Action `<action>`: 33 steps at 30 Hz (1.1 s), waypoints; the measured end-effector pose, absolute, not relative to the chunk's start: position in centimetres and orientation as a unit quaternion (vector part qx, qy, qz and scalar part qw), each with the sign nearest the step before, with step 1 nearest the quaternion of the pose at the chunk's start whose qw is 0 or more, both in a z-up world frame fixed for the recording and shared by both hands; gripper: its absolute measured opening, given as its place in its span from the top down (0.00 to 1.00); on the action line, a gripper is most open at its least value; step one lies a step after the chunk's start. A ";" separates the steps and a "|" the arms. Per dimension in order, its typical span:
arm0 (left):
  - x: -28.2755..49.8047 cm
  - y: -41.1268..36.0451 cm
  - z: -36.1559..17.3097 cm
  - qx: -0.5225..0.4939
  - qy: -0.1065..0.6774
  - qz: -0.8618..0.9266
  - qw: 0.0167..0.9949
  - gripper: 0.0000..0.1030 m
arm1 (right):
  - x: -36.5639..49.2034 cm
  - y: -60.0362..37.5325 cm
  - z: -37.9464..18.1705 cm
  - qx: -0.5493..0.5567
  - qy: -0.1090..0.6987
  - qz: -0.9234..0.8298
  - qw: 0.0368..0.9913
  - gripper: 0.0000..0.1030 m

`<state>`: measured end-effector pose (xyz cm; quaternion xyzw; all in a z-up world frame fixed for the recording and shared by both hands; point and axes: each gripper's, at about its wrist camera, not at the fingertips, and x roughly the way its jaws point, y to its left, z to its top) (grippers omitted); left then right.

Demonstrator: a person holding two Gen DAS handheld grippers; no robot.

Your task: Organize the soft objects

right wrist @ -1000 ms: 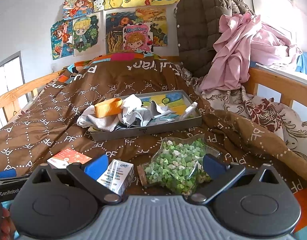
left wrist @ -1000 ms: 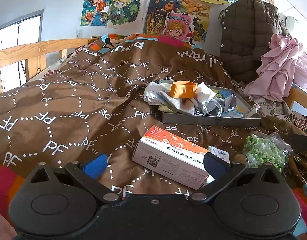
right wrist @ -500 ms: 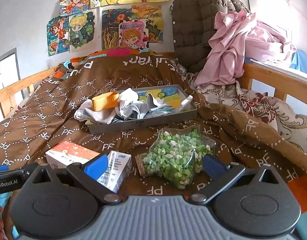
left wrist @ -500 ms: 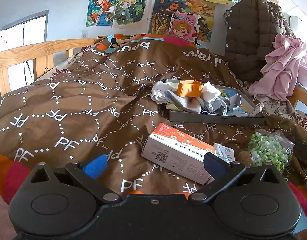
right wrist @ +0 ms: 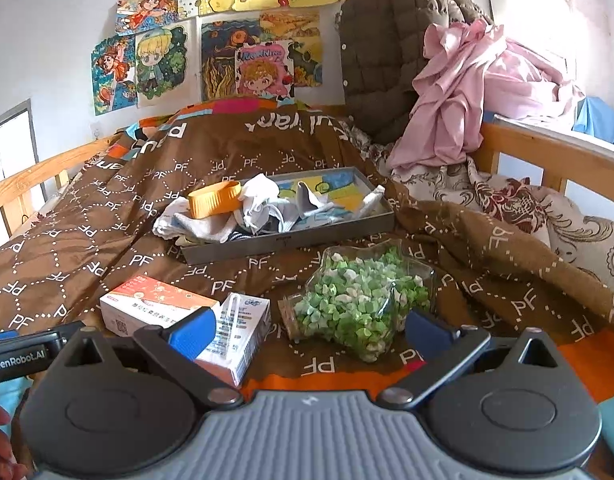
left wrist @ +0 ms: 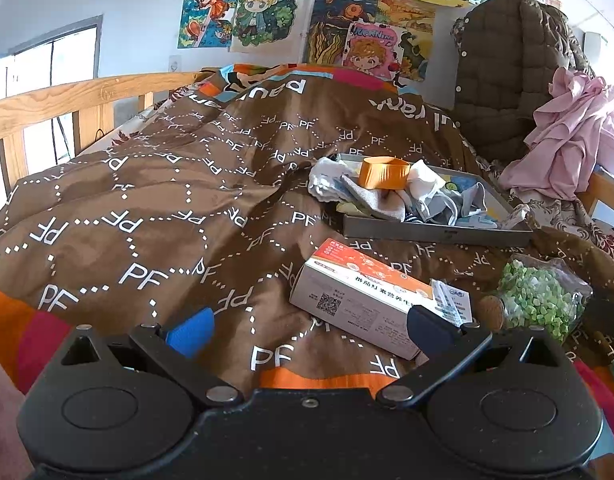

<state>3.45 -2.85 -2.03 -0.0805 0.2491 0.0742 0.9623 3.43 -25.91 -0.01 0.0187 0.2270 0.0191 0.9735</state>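
A grey tray point(left wrist: 435, 234) point(right wrist: 291, 242) lies on the brown quilt, piled with crumpled grey and white socks point(left wrist: 423, 200) point(right wrist: 267, 212) and an orange band point(left wrist: 383, 174) point(right wrist: 215, 200). My left gripper point(left wrist: 307, 326) hovers open low over the quilt, with an orange and white box point(left wrist: 359, 300) point(right wrist: 155, 306) just ahead of its right finger. My right gripper point(right wrist: 307, 330) is open too, holding nothing. Between its fingers lie a small white carton point(right wrist: 235, 330) and a star-shaped clear jar of green bits point(right wrist: 359, 300) point(left wrist: 539, 298).
Wooden bed rails run along the left point(left wrist: 67, 100) and right point(right wrist: 547, 156). A brown quilted jacket point(right wrist: 395, 48) and pink cloth point(right wrist: 467, 92) hang at the back right. Drawings point(left wrist: 307, 12) cover the wall. Bare quilt point(left wrist: 127, 200) spreads out to the left.
Both grippers have drawn back and risen slightly, so the box, carton and jar sit a little farther off. Both stay open and nothing was picked up.
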 end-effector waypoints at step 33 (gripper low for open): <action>3.4 -3.4 -2.2 -0.066 0.250 0.070 0.963 0.01 | 4.0 -24.5 -0.9 -0.002 0.254 0.033 0.967 0.00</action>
